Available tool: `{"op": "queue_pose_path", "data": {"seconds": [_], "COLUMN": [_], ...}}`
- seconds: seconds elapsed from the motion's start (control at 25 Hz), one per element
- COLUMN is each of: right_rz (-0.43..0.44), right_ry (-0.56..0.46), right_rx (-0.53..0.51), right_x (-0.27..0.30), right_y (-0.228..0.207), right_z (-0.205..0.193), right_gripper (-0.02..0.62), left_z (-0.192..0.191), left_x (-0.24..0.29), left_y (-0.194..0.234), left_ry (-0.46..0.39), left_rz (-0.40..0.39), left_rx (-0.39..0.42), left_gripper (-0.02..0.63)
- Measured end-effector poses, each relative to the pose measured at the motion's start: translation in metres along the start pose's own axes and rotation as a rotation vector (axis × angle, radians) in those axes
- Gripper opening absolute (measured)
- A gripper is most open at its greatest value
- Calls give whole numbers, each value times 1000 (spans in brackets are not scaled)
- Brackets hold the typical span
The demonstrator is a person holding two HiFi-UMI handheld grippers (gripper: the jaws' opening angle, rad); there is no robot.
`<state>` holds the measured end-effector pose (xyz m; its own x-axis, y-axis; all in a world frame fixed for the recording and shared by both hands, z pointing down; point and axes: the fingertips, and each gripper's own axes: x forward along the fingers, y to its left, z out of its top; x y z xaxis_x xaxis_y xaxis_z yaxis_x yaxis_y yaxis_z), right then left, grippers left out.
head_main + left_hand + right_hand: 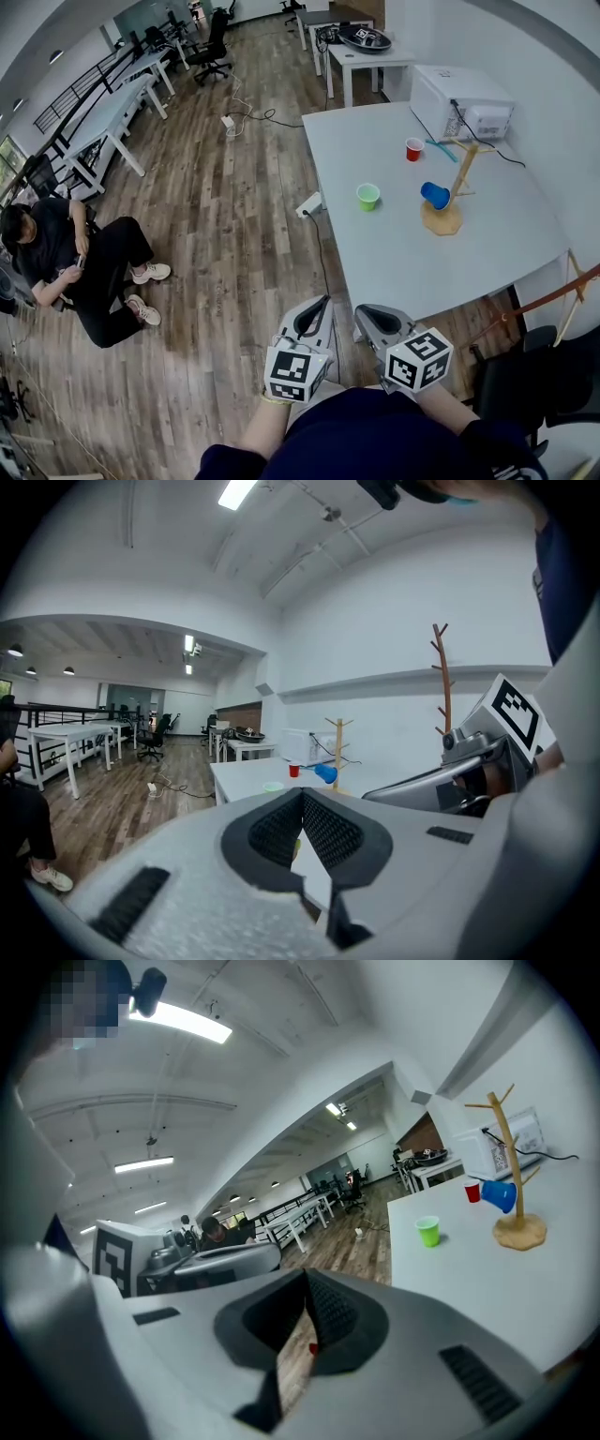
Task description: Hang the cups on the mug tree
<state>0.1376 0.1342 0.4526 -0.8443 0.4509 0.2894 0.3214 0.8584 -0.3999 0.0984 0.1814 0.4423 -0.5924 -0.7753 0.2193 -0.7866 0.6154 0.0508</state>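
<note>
While both sets of jaws are pressed together on nothing, the left gripper (302, 797) and the right gripper (307, 1277) hang side by side off the near edge of the surface (394, 262), well short of the mug tree (460, 176).

Score check: one cup is up. The blue cup (434, 195) hangs on a low peg of the mug tree, on its left side in the head view. Two are left, I reckon. The green cup (367, 196) stands mouth up, near the mug tree and further to its left. The red cup (413, 149) stands upright beyond the mug tree, towards the far end. That's about a third done, and neither gripper is near a cup.

Around them, a white microwave (461, 101) sits behind the mug tree with its cable trailing past. A thin teal item (441, 145) that I can't identify lies just beside the red cup. Nothing stands between the grippers and the green cup, just bare surface all the way. Far to the left of the mug tree, a person (66, 258) sits on the wooden floor, well clear.
</note>
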Motion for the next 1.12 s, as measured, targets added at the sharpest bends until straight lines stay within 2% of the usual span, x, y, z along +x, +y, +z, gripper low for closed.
{"op": "queue_pose_path", "data": {"seconds": [0.44, 0.64, 1.12], "right_rz": [-23, -42, -56], "right_ry": [-25, -24, -6], "right_rx": [-6, 2, -6], "right_x": [76, 100, 140], "right_y": [55, 69, 93], "right_z": [6, 2, 1], "right_gripper": [29, 29, 29], "left_z": [-6, -18, -27], "left_x": [-34, -41, -55], "left_y": [84, 107, 150], "left_ry": [19, 46, 58], "left_rz": [-29, -57, -57], "left_rx": [-18, -24, -39], "left_gripper": [20, 20, 20]}}
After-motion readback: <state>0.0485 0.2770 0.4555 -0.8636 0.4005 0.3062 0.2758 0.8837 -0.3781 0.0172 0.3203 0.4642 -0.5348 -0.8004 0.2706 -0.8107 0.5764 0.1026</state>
